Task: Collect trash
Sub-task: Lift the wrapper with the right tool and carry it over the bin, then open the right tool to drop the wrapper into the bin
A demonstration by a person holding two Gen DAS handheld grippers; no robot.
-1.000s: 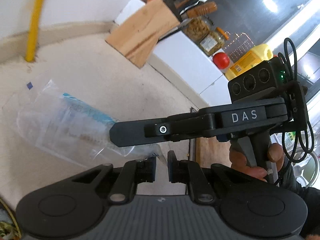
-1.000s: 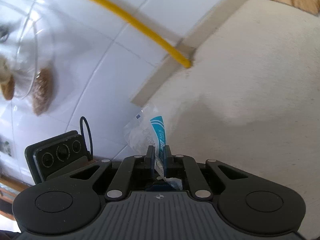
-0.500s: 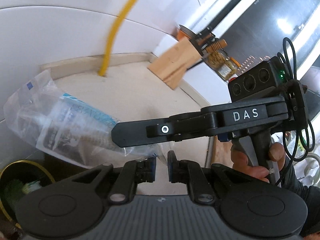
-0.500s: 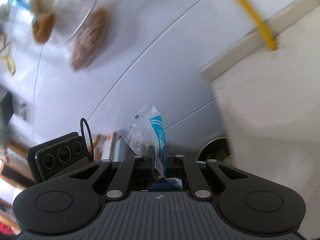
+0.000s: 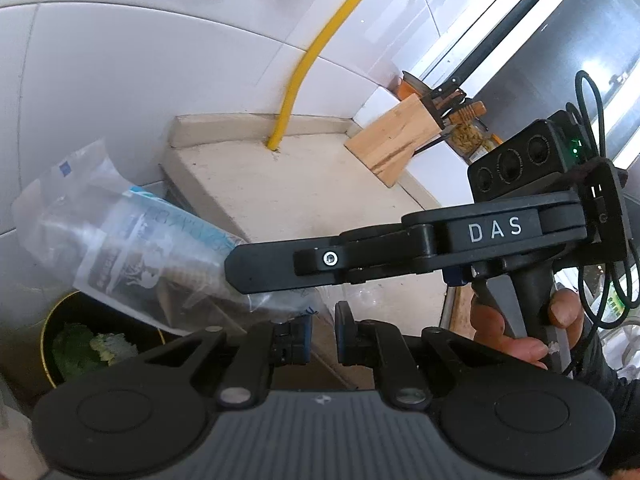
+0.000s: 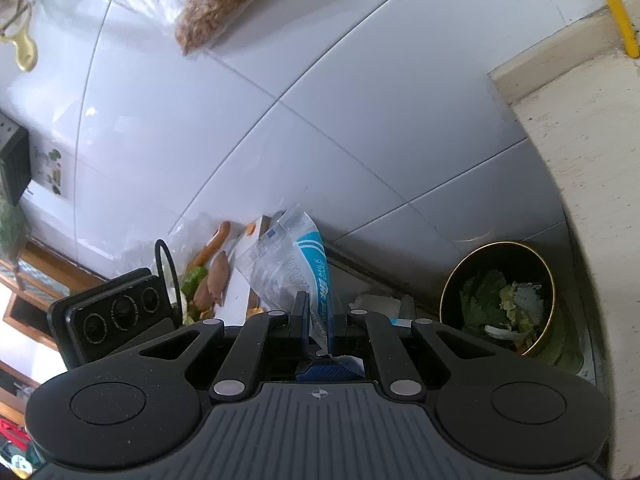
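step: carrying one piece of trash to the bin; the right gripper (image 6: pixel 318 320) has its fingers pinched on a clear plastic wrapper (image 6: pixel 290 264) with a blue stripe.
wrapper place: in the air off the bench (image 5: pixel 304 196) edge, sticking out at 12 o'clock from the right fingers; in the left wrist view it hangs at 9 o'clock.
bin: a dark, gold-rimmed bin (image 6: pixel 450 284) with green scraps inside, at 3 o'clock of the right gripper and below it; not yet under the wrapper, by my reading.
left gripper (image 5: pixel 322 330): fingers narrow, only a slim gap, nothing between them; the wrapper's tail passes just beyond the left finger, apparently not gripped.
next move: judged, shift the right gripper toward 3 o'clock until the wrapper hangs over the bin mouth, then spread the fingers; light film may cling or drift wide.
hard to make out: print on the wrapper; whether anything is inside it; the bin's lower body, cut off behind the gripper; food items at 10 o'clock are small.
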